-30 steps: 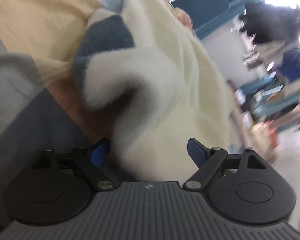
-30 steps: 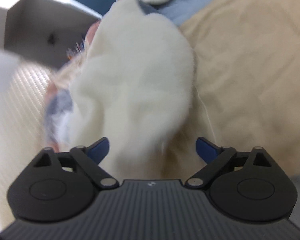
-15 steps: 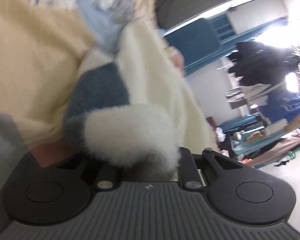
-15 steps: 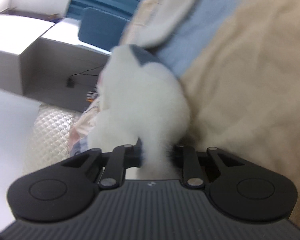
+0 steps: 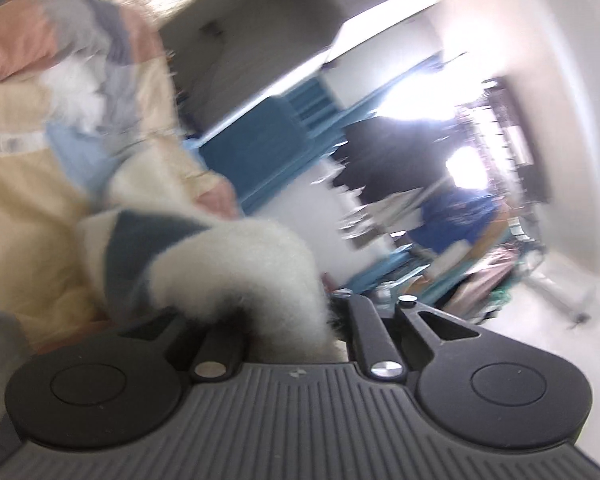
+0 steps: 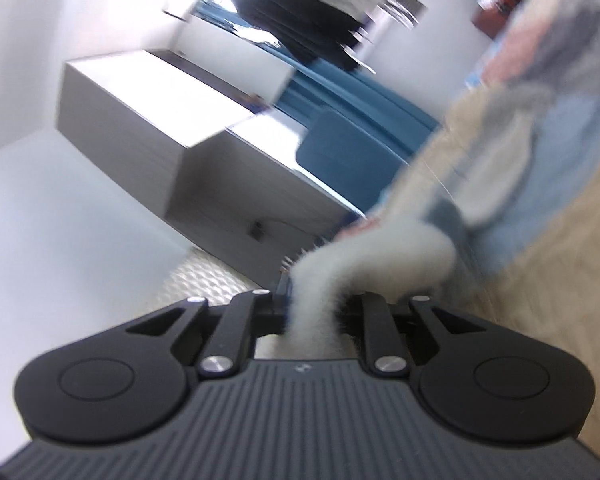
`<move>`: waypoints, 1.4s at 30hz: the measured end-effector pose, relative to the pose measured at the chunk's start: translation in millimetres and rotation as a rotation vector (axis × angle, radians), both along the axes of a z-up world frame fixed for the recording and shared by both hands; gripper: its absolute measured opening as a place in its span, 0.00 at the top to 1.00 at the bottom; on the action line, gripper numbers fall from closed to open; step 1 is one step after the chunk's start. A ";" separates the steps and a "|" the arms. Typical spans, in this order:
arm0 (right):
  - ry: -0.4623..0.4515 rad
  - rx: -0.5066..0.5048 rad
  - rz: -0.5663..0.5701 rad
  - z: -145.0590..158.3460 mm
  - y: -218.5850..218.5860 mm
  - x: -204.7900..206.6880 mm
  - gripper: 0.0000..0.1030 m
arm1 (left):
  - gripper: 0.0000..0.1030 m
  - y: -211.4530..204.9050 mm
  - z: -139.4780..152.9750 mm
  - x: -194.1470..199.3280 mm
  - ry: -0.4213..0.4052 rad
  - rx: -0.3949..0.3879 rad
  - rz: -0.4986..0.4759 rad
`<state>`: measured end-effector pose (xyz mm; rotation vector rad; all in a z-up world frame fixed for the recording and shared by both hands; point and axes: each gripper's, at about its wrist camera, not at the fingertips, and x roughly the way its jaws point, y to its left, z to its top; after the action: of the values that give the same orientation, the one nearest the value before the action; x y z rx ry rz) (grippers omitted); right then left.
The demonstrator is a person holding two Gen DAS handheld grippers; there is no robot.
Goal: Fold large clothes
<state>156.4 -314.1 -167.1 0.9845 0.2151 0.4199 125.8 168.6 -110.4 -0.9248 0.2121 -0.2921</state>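
A large fleecy garment, cream outside with white fluffy lining and blue, grey and pink patches, fills the left of the left wrist view (image 5: 28, 208) and the right of the right wrist view (image 6: 560, 208). My left gripper (image 5: 288, 316) is shut on a fluffy white edge of it (image 5: 240, 264), beside a dark blue patch (image 5: 140, 240). My right gripper (image 6: 312, 312) is shut on another white fluffy edge (image 6: 364, 264). Both edges are lifted and the cloth hangs away from the jaws. The fingertips are hidden in the fleece. Both views are blurred.
A white-grey cabinet (image 6: 172, 120) and blue seating (image 6: 352, 152) stand behind the garment. A blue panel (image 5: 268, 148), a rack of dark clothes (image 5: 388, 152) and a person in blue (image 5: 456, 220) are in the room. Pale floor (image 6: 60, 220) lies to the left.
A second ago both grippers were open around the fleece; they closed on it. Since then both have lifted and tilted up, so the room now shows behind the cloth.
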 end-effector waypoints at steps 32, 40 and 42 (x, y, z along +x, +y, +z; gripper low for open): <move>-0.071 -0.253 -0.159 135.7 -36.4 74.6 0.81 | 0.88 -61.8 129.2 148.7 0.006 0.297 0.007; 0.173 -0.297 -0.135 14.3 -15.5 226.5 0.81 | 0.88 -50.1 -27.8 324.2 0.257 0.352 -0.026; 0.195 -0.307 -0.144 -17.7 -15.3 251.4 0.81 | 0.88 -48.7 -55.3 362.1 0.301 0.355 -0.038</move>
<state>407.8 -329.4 -184.8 0.7318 0.3710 0.1520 487.9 119.9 -165.6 -0.6094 0.5418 -0.1419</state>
